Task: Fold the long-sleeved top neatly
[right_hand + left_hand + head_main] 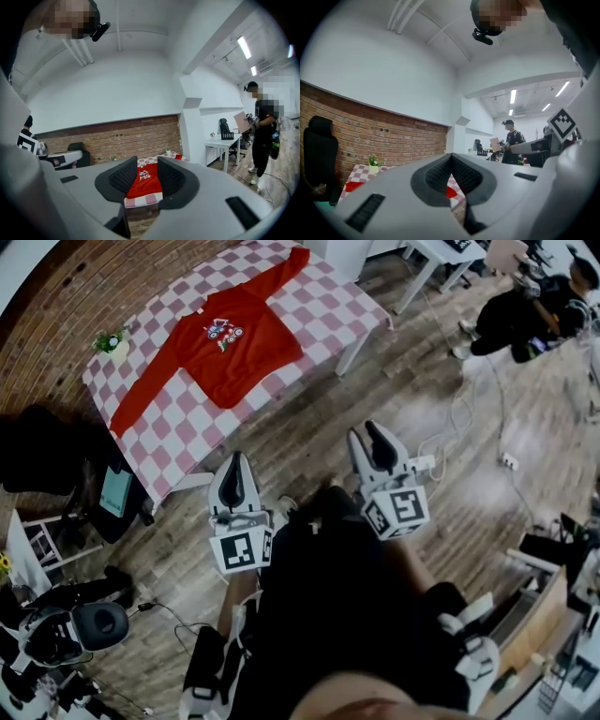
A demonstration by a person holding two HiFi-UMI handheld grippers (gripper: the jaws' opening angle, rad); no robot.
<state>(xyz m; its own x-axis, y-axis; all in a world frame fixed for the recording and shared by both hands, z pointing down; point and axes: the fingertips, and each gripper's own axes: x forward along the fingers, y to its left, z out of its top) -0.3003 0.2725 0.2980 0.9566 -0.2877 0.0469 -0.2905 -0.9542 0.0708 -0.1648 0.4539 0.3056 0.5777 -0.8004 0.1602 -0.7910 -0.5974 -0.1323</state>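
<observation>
Well ahead on table, red top lies spread; L gripper closed, R gripper open.

The left tool is held out in front of the person and points about level. Its two jaws are shut tight together and hold nothing. The right tool is next to it, not touching it. Its jaws stand apart and are empty. The left cube and the right cube sit at the back ends.
</observation>
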